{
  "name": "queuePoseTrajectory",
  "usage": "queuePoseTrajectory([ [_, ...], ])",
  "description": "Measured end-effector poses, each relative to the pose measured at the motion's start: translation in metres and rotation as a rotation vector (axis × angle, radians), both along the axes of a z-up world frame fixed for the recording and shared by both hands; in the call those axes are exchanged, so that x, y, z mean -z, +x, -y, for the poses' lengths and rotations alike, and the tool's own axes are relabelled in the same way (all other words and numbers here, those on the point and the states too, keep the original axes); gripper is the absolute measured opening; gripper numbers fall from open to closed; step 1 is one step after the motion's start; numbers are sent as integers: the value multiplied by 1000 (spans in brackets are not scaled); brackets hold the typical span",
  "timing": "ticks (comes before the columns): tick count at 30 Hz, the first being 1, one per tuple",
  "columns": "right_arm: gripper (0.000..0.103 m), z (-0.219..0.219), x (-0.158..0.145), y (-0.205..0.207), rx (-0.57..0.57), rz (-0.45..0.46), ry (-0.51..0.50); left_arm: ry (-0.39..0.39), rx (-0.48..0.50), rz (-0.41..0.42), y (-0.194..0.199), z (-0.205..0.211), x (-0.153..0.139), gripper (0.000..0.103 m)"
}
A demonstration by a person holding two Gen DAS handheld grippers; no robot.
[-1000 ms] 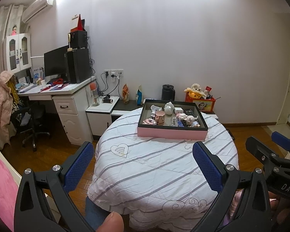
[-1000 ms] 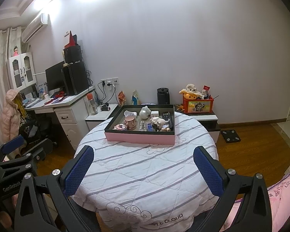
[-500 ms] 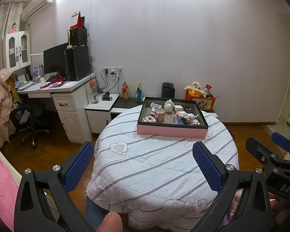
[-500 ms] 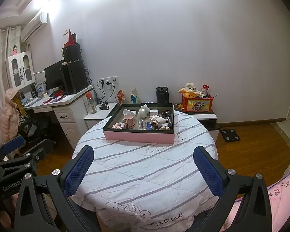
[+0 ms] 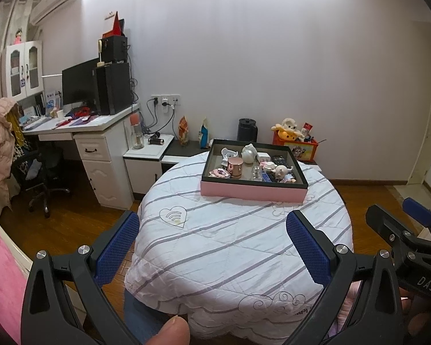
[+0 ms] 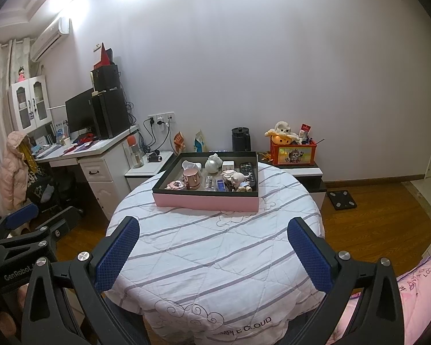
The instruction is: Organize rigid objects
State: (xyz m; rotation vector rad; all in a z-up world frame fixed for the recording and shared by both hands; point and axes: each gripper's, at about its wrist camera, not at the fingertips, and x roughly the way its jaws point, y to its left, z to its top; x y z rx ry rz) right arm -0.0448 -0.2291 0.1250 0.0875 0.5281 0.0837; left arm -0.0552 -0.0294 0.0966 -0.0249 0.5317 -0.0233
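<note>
Jaws on both tools stand spread wide, nothing between them. My left gripper (image 5: 212, 247) fills the bottom of the left wrist view and my right gripper (image 6: 212, 248) the bottom of the right wrist view; each hangs at the near edge of the round table (image 5: 235, 247), well apart from the goods.

Past the pads, only bare striped quilt at frame centre. Beyond it, in the upper middle of both views, sits the pink tray (image 6: 207, 199) with dark rim. All small rigid items I can see lie inside it: copper cup (image 6: 192, 178), white teapot-like piece (image 6: 213, 163), remote (image 6: 248, 172), little figurine (image 6: 240, 180), pink flower piece (image 6: 175, 185), white block (image 6: 229, 164). They look bunched, some touching; finer sorting I cannot tell.

Step, as I judge it: either items are gathered in the tray and sorting is pending, or the tidy-up has ended with everything boxed. Frames fit both. Any further pick would need a reach across the cloth to the tray.
</note>
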Motion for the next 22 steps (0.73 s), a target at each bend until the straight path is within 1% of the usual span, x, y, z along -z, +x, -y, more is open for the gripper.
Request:
queuePoseTrajectory([
  [12,103,2,2,1,6,-4,0,-2,4,-15,4,1,3,103],
  [17,103,2,3,1,4,-4,-1,10,8,-7,3,2,4,103],
  [22,103,2,3,0,6,-5,-1,0,20,0,1,3,3,103],
])
